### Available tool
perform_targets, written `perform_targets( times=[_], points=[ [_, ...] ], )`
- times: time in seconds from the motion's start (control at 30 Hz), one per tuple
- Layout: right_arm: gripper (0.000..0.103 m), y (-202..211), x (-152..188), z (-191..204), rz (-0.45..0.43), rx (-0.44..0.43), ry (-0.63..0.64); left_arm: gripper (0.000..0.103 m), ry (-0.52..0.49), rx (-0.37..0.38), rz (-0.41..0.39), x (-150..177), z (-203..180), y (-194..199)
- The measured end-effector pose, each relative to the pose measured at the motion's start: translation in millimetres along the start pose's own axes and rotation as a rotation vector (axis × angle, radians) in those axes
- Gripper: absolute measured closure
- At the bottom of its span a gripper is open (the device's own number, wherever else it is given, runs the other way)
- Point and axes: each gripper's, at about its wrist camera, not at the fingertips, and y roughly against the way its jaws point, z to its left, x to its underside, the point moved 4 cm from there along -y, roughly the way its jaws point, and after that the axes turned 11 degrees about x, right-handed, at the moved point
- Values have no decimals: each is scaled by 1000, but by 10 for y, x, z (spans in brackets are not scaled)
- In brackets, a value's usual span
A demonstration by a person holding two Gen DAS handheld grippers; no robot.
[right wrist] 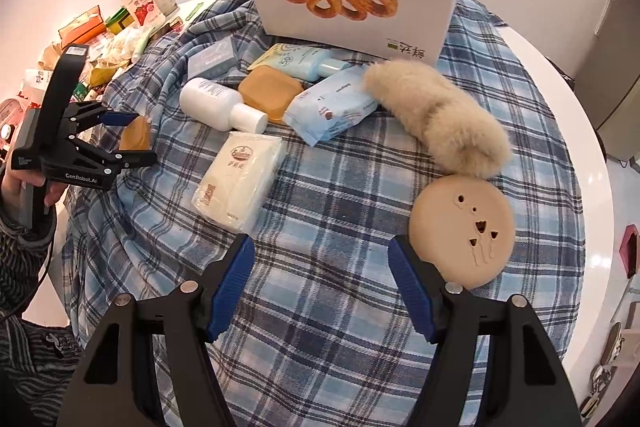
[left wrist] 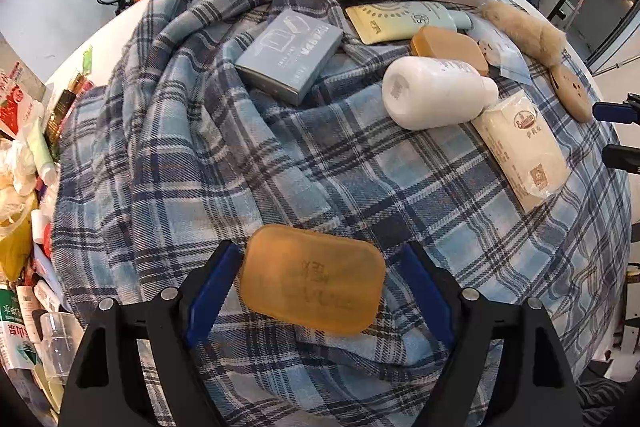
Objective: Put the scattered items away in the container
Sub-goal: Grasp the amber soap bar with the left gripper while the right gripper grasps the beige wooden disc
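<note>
Left gripper (left wrist: 314, 291) has its jaws spread around an amber soap bar (left wrist: 312, 285), left pad touching and right pad apart, so this reads as grasping or lifting; in the right wrist view the bar looks raised off the plaid cloth (right wrist: 320, 287). Right gripper (right wrist: 320, 291) hangs wide apart, empty, with the round tan disc (right wrist: 462, 231) just beside its right finger. Next move needs the bar carried ahead-right into the open cardboard box (right wrist: 352, 7); count: two soap bars, one white bottle (right wrist: 218, 103), one tissue pack (right wrist: 240, 183), one blue pouch (right wrist: 332, 107), one tube (right wrist: 296, 61), one grey box (left wrist: 290, 57), one furry toy (right wrist: 440, 119), one disc.
</note>
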Motion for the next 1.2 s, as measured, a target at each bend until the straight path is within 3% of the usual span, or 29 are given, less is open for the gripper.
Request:
perform_targets(
  times=[0.03,0.07,0.1,0.23,0.4,0.57,0.8,0.93,1.0,1.2],
  points=[
    [35,-9,3,-18,2,-1,-6,24,-9,-13,-17,-7,-2,20],
    [35,-20,8,-37,3,1,-11,36,-19,-30,-25,-12,-4,35],
    [35,-33,12,-55,4,6,-16,37,-21,-40,-22,-13,1,36],
    [35,-62,34,-150,-2,45,-25,37,-27,-27,-47,-29,-57,109],
    [35,-32,42,-301,-25,27,-64,37,-75,-32,-73,-35,-231,215],
    [28,-35,32,-480,-50,114,-91,37,-95,-11,-87,-48,-373,287],
    [27,-137,14,-673,-48,145,-119,37,-111,5,-74,-43,-479,236],
    [12,-180,-11,-759,-102,225,-125,37,-117,11,-71,-66,-534,222],
    [11,-201,-31,-771,-120,242,-109,37,-114,16,-73,-87,-550,224],
    [10,-387,-50,-790,-36,224,-105,37,-134,14,-71,-125,-633,224]
  ],
)
